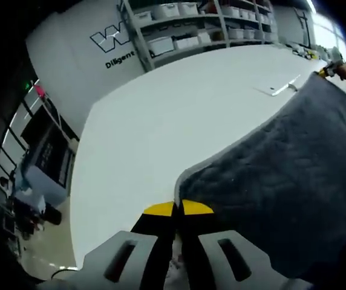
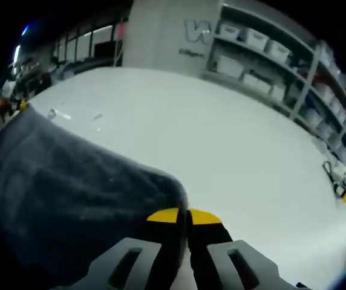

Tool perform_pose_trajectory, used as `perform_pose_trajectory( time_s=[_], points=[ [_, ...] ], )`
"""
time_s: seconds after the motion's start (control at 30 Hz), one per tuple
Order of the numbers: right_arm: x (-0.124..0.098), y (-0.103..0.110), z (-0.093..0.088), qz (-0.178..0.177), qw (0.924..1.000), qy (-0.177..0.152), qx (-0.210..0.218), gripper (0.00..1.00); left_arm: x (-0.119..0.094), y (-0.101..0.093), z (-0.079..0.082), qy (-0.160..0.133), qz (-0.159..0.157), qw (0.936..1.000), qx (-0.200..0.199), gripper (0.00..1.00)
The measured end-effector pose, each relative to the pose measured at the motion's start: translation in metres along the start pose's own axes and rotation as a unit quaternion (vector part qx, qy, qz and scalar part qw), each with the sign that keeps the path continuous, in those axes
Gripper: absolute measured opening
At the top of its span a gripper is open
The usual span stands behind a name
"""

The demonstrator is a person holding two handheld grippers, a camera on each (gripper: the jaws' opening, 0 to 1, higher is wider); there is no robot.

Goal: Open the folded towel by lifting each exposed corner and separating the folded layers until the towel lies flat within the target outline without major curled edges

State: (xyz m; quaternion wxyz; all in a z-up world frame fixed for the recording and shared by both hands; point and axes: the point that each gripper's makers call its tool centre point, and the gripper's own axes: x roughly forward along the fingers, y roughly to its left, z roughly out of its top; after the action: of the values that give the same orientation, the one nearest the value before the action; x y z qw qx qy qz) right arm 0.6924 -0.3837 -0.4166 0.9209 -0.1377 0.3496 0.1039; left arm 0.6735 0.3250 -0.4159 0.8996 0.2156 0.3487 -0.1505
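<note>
In the left gripper view, your left gripper [image 1: 178,208] at the bottom center had its jaws pressed together on a corner of the grey towel [image 1: 282,169], which spread across the right half of the frame over the white table [image 1: 161,115]. In the right gripper view, your right gripper [image 2: 183,215] likewise pinched the towel [image 2: 70,193], which filled the lower left. Shelves [image 2: 270,60] stood at upper right.

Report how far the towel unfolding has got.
Done: both grippers have a corner. The left gripper is shut on the grey towel, and the right gripper is shut on it too. In hand: the towel hangs stretched between them above the white table. Left: laying it flat inside the outline marks; whether folds remain can't be told.
</note>
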Motion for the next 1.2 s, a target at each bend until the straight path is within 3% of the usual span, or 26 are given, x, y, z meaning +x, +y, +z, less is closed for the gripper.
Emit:
perform_pose_trajectory(
  time_s=[0.7,0.83,1.2],
  points=[
    [0.0,0.007,0.0,-0.001,1.0,-0.005,-0.004,0.0,0.016,0.021,0.012,-0.002,0.015,0.9997,0.017,0.01],
    [0.0,0.009,0.001,0.001,1.0,0.005,-0.006,0.0,0.02,0.026,0.016,-0.006,0.018,0.9998,0.01,0.01],
    [0.0,0.013,0.0,-0.001,1.0,-0.007,-0.001,0.0,0.027,0.04,0.022,-0.008,0.019,0.9998,0.007,0.01]
  ],
)
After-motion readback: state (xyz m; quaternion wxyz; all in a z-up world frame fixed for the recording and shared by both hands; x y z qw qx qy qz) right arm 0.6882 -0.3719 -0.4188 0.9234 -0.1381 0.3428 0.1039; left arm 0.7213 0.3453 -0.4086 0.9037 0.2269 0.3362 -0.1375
